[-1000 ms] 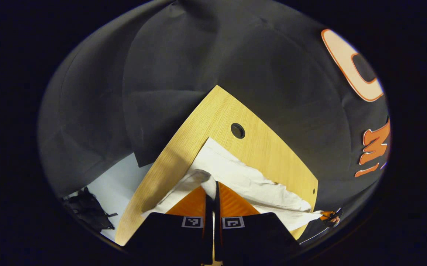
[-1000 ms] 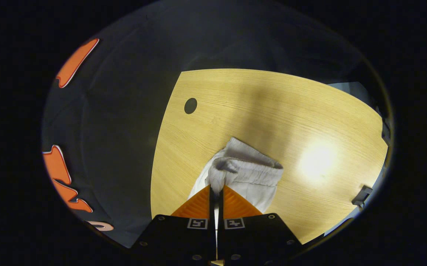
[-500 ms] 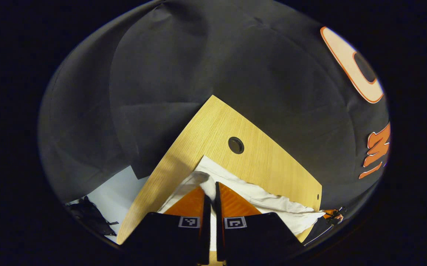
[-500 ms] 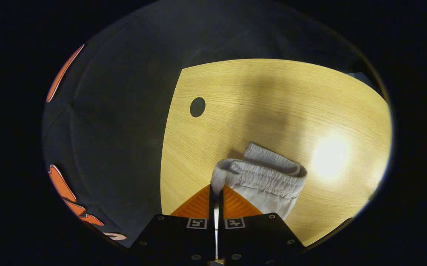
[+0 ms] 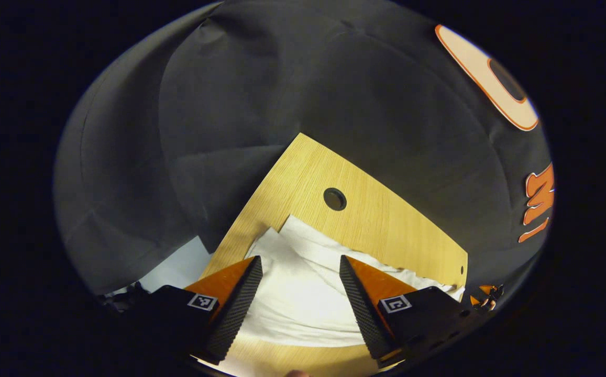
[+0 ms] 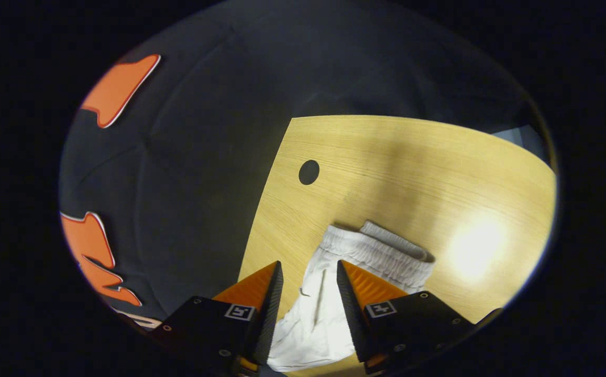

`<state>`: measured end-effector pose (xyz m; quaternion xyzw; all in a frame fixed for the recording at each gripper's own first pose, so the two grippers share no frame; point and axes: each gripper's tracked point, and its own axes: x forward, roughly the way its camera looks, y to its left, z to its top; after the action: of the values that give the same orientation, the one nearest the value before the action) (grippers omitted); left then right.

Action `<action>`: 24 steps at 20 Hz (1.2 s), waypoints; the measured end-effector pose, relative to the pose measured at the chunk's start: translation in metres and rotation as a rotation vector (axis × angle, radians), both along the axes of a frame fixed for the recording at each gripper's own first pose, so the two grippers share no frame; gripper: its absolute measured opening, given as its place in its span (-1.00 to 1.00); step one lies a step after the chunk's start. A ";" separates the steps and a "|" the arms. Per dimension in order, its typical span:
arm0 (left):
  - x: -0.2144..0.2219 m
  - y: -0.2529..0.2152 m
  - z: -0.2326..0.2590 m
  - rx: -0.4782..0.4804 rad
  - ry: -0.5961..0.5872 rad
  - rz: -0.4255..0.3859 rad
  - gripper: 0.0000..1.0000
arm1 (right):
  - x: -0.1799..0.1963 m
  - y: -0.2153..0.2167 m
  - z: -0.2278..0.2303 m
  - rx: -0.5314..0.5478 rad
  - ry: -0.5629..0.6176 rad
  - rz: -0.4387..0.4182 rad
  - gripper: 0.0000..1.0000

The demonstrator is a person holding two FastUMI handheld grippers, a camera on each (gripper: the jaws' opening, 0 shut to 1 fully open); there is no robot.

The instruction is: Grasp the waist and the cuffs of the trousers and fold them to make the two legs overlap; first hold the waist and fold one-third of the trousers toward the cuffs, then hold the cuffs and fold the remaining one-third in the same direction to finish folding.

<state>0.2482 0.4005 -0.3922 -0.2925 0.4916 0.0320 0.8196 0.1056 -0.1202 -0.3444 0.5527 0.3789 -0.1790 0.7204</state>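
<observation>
On the wooden bench (image 5: 386, 225), in the left gripper view, the white trousers (image 5: 303, 293) lie flat toward 6 o'clock, their fabric spread in soft layered folds. The left gripper (image 5: 300, 267) stands just above them with its jaws wide apart, one finger at 7 o'clock and the other at 5 o'clock, cloth showing in the open gap between them; neither finger pinches the fabric. A round hole (image 5: 334, 199) in the bench sits just past the far edge of the trousers, toward 12 o'clock. A corner of the bench points up toward 12 o'clock against the dark cloth wall (image 5: 261, 94), and a pale strip of floor (image 5: 177, 264) shows at 8 o'clock. At 4 o'clock, at the far end of the white cloth, something small shows at the rim, too small to make out.

Seen from the right gripper view, the elastic waist (image 6: 381, 254) of the trousers (image 6: 313, 314) lies on the bench (image 6: 439, 173), gathered band turned toward 1 o'clock, with a second layer of waistband peeping out just behind it. The right gripper (image 6: 308, 272) has its jaws apart as well, the fabric lying between and below the fingers without being clamped. A round hole (image 6: 309, 172) sits at 12 o'clock from the waist, and a bright glare of light falls on the wood at 3 o'clock.
</observation>
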 end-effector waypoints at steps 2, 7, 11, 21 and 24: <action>-0.008 -0.014 0.011 -0.008 0.007 -0.024 1.00 | -0.021 0.007 0.002 -0.045 0.023 0.048 0.41; -0.030 -0.043 0.035 0.077 0.031 -0.135 0.96 | -0.068 0.014 -0.010 -0.129 0.108 0.105 0.71; -0.055 -0.066 0.042 0.077 0.063 -0.157 0.97 | -0.092 0.030 -0.021 -0.128 0.132 0.118 0.72; -0.071 -0.084 0.053 0.347 -0.015 -0.224 0.97 | -0.090 0.027 -0.056 -0.125 0.190 0.119 0.72; -0.074 -0.095 0.049 0.363 -0.008 -0.250 0.97 | -0.083 0.017 -0.073 -0.127 0.219 0.117 0.72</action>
<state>0.1740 0.3059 -0.3435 -0.0767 0.5070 0.0169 0.8583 0.0221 -0.1036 -0.4169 0.4599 0.4748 -0.2197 0.7175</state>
